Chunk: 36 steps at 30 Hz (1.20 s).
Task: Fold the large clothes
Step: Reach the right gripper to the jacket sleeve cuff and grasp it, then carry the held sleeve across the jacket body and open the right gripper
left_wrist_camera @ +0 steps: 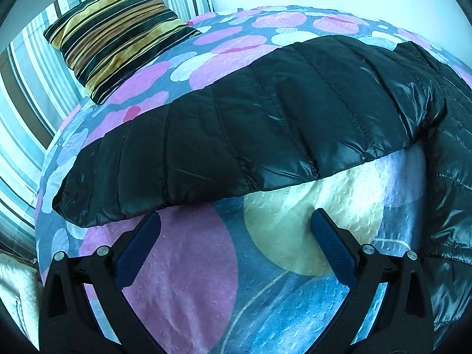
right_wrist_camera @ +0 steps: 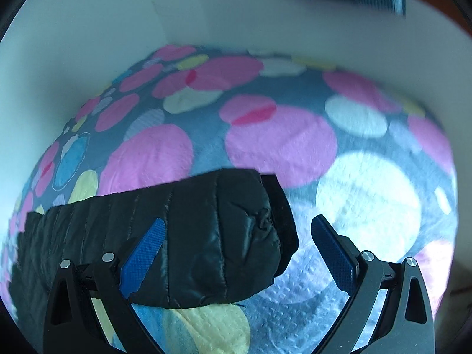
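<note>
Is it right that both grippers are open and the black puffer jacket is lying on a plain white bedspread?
Not quite. Both the left gripper and right gripper are open, but the black puffer jacket lies on a bedspread with coloured circles, as both wrist views show.

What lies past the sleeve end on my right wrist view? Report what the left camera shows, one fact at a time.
Observer: The sleeve lies stretched out flat across the dotted bedspread.
Operator: Give me the left gripper's state.
Observer: The left gripper is open and holds nothing; its fingertips sit just short of the sleeve's near edge.
Operator: Tell me what else sits on the bed.
Observer: A striped cushion rests at the far left corner, apart from the black puffer jacket.
Operator: State where the jacket's body is.
Observer: It spreads to the right of the sleeve, running out of the left view's edge.
</note>
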{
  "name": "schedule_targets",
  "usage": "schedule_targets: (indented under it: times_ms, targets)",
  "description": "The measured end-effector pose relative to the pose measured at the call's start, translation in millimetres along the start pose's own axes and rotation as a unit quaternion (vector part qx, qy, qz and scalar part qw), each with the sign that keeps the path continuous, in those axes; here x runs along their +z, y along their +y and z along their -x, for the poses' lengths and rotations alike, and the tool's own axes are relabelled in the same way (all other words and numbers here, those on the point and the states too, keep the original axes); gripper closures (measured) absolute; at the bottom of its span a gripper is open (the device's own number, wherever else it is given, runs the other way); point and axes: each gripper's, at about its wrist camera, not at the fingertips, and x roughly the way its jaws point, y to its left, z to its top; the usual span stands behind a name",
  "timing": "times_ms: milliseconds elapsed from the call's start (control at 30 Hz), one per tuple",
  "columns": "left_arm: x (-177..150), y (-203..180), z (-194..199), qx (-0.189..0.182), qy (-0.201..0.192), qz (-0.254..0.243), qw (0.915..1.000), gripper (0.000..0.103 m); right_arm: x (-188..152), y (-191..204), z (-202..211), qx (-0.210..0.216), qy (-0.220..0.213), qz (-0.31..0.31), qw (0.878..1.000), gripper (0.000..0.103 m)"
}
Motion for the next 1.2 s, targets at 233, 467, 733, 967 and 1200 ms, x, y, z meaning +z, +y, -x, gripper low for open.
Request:
schedule_targets:
  times_ms: [233, 467, 733, 967, 1200]
  targets:
    - [0.4, -1.9, -0.6, 0.01, -0.002, -0.005, 0.9999, 0.002, -15.4, 2.5, -14.2, -0.003, 0.022, -0.003, 1.0, 0.005]
    - [-0.6, -5.5, 1.2, 0.016, -0.002, -0.007, 0.9998, 0.002, -21.3, 15.7, -21.0, 0.018, 0.01, 0.012, 1.0, 0.063]
    - [-1.2, -7.0, 2.8, 0.019, -0.003, -0.008, 0.9998, 0.002, -24.1, 79.7, 22.4, 0.044, -0.067, 0.077, 0.994, 0.079]
    - [-0.8, -6.4, 2.6, 0.017, -0.003, -0.006, 0.9998, 0.002, -52.3, 184.3, 60.9, 0.103, -0.101, 0.188, 0.971, 0.08]
    - [-0.6, -5.7, 2.0, 0.014, -0.002, -0.005, 0.9999, 0.002, -107.4, 302.0, 85.1, 0.184, -0.087, 0.282, 0.938, 0.08]
